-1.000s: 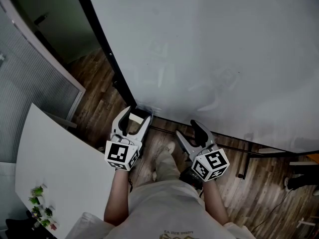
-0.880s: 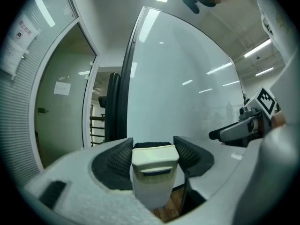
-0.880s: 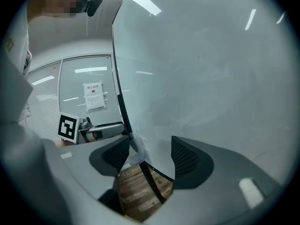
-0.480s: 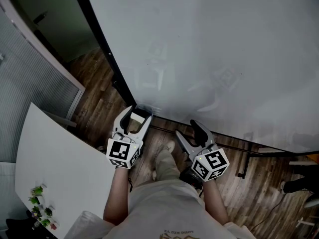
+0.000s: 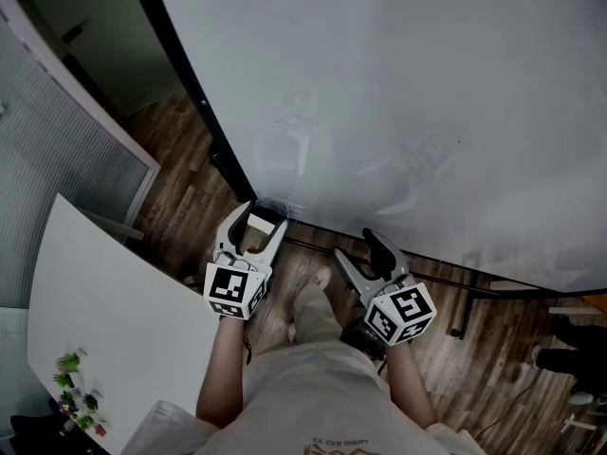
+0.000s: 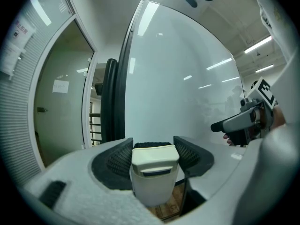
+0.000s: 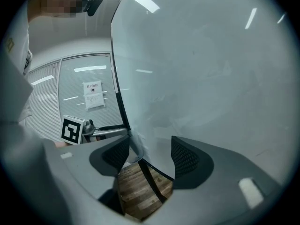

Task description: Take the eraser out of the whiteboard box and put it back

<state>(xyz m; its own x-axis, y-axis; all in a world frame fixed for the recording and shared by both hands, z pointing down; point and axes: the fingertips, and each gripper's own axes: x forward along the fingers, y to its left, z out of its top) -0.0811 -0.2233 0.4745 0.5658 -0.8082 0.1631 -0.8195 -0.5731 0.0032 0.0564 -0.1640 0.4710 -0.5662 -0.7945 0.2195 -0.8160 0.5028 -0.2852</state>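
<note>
1. Head view — the left gripper [image 5: 254, 242] sits at about 7 o'clock of the frame, clenched on the cream, block-shaped plastic eraser [image 5: 257, 224]. Its tips reach the lower left corner of the large glossy whiteboard [image 5: 408, 93]. There the small pale whiteboard box [image 5: 276, 207] hangs at the board's bottom edge, at 1 o'clock of the eraser and just beside it. The right gripper [image 5: 363, 254] is at 5 o'clock, near the same edge, over the brown wooden floor [image 5: 185, 173]. A white table [image 5: 104, 301] lies at 8 o'clock
2. Left gripper view: the ribbed black pads [image 6: 187, 154] press on the eraser's two flanks, and it stands upright between the jaws. The whiteboard fills 12 to 3 o'clock, and the right gripper shows at 3 o'clock. The box is not visible here
3. Right gripper view: the jaws stand apart and released, with only floor and the board's dark frame between them. The left gripper shows at 9 o'clock
4. Judgement: the eraser looks clear of the box and is held in front of it, so the taking-out seems done and the return is what remains. The next move calls for lining the eraser up over the box's opening, easing it in and only then loosening the grip — the right gripper seems to have no part in it
</note>
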